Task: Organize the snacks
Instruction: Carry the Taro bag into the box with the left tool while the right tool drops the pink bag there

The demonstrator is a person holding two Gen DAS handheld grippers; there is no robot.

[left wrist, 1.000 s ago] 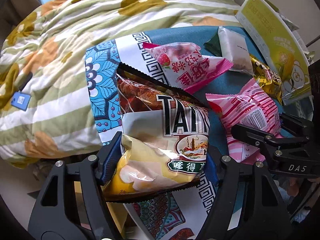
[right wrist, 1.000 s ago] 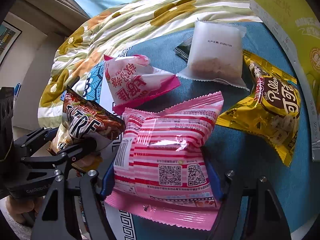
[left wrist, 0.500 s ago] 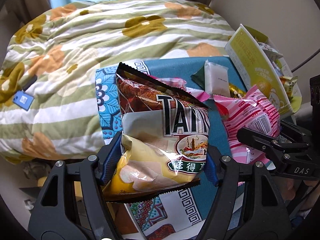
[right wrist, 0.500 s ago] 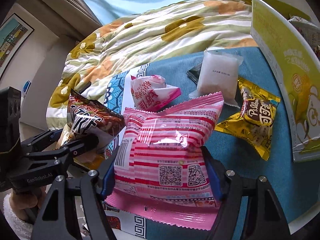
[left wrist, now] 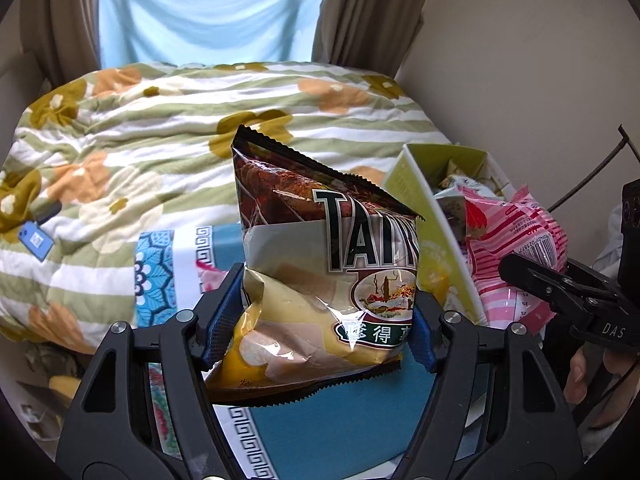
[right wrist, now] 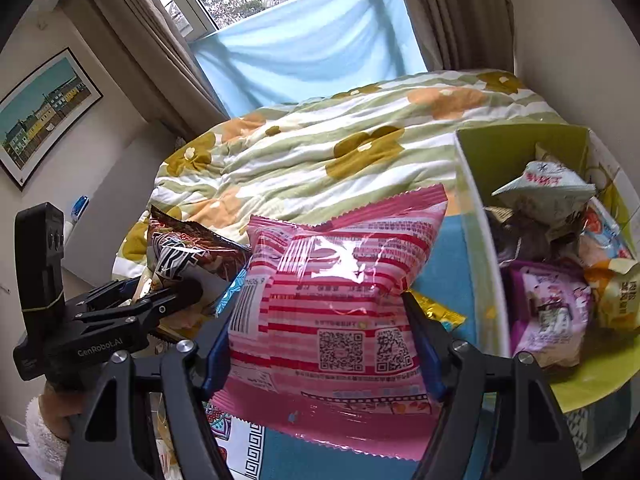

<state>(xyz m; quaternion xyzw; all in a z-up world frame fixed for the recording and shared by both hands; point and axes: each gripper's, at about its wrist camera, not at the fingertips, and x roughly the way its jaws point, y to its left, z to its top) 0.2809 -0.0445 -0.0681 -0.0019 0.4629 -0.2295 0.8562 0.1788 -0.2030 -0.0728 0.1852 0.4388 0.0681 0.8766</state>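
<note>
glossy crinkled plastic chip bag (left wrist: 320, 264), pink packet (right wrist: 336, 312) (shiny film); matt cardboard box (right wrist: 480, 216).

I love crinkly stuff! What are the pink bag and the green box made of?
Pink striped bag: looks like thin glossy plastic film, with bright glare, wrinkles and zigzag sealed edges. Green box: probably cardboard, with flat stiff walls, a matte printed face and a pale cut edge.

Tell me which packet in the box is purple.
The purple packet lies at the near left of the green box; the packets around it are pale grey, orange or blue-edged.
</note>
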